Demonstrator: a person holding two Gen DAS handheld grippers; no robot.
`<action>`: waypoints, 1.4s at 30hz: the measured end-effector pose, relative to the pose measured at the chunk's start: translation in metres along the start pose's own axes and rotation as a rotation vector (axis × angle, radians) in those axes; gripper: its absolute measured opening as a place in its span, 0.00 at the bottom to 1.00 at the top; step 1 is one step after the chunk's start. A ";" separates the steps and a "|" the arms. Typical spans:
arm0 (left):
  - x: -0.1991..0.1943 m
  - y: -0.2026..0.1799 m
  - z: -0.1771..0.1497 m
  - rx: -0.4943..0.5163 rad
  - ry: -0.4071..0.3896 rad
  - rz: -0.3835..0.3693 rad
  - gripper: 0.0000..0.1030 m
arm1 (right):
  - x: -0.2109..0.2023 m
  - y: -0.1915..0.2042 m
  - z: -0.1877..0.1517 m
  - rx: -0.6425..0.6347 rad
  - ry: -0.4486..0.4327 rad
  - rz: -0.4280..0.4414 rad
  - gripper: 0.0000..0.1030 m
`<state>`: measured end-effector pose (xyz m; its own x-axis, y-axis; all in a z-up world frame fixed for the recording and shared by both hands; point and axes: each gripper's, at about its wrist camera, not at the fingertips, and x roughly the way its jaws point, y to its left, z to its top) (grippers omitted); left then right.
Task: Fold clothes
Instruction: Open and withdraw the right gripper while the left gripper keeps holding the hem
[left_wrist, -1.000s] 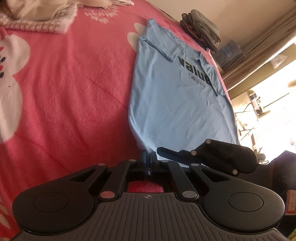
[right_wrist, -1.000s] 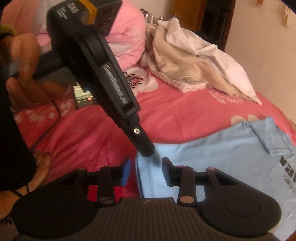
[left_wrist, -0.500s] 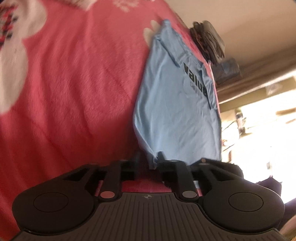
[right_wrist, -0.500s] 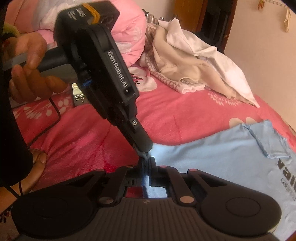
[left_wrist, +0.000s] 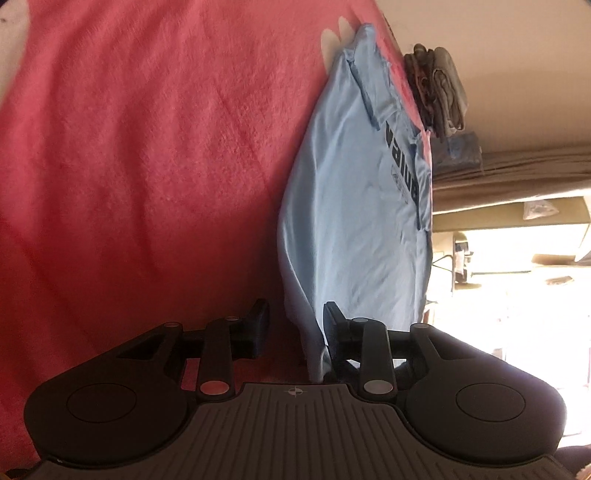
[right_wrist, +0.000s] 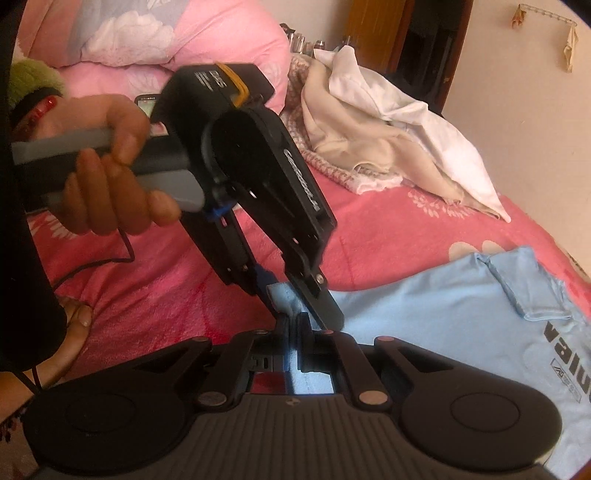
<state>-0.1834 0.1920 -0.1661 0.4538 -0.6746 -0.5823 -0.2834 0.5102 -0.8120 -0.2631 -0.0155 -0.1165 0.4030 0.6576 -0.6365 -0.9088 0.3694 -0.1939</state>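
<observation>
**Both grippers meet at the shirt's bottom edge**

The pink bed (right_wrist: 388, 229) fills most of the room I can see. On it lies the blue shirt (left_wrist: 354, 221), spread flat with its sleeves folded in and black letters on the chest. Its long side runs straight away from both hand-held grippers: the hem is right at their tips, and the collar end is far off, close to the bed's far edge.

The right hand-held gripper (right_wrist: 293, 343) is squeezed tight on the hem, with a strip of blue cloth pinched between its fingers. The left hand-held gripper (left_wrist: 295, 326) has its fingers spread apart. The corner of the hem hangs in the gap, against one finger, and nothing is pinched there. A hand (right_wrist: 107, 177) holds its handle. The two tools are just beside each other at this same end, so neither is really nearer.

I think any fold would carry this hem toward the collar.

Some things are hard to see. The tool bodies hide the hem's very edge. The window side is washed out with light. A pile of pale clothes (right_wrist: 388, 129) and a small folded stack (left_wrist: 436, 92) sit farther off.
</observation>
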 end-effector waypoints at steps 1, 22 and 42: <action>0.002 0.001 0.000 -0.004 0.006 -0.003 0.30 | 0.000 0.000 0.000 -0.002 -0.003 -0.001 0.03; 0.009 -0.009 -0.007 0.163 -0.004 0.092 0.08 | -0.069 -0.124 -0.065 0.666 0.090 -0.176 0.10; 0.013 -0.024 -0.013 0.304 0.006 0.195 0.10 | -0.214 -0.189 -0.190 1.237 0.092 -0.685 0.30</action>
<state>-0.1815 0.1642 -0.1544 0.4102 -0.5514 -0.7264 -0.0995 0.7647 -0.6367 -0.1976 -0.3512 -0.0858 0.6674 0.0895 -0.7393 0.1594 0.9526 0.2592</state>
